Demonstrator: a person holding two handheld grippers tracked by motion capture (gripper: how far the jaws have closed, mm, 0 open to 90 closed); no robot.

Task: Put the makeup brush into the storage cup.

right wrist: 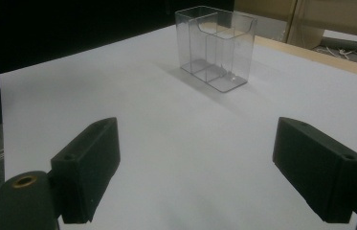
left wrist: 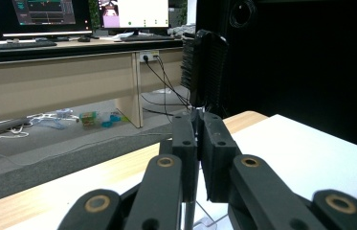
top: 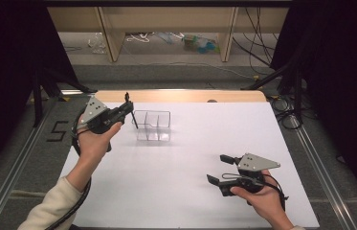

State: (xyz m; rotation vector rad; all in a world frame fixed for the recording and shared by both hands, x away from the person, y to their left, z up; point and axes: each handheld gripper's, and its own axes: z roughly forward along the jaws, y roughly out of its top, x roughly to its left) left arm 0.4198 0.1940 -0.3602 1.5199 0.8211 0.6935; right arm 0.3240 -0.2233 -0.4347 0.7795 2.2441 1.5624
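Two grippers: left gripper (top: 129,106) clamps a black comb (left wrist: 204,67); lowering it upright suits the clear holder (top: 152,125); right gripper (top: 220,168) gapes empty.

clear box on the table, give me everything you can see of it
The clear box is a transparent, plastic-looking organizer with thin walls, open at the top, and inner dividers that split it into compartments. It looks empty. It stands upright on the white table surface, toward the far left side, apart from both claws. The left claw, shut on a thin dark tool, is held just to its left without visibly touching it. The right claw is open and well away, pointing toward it.
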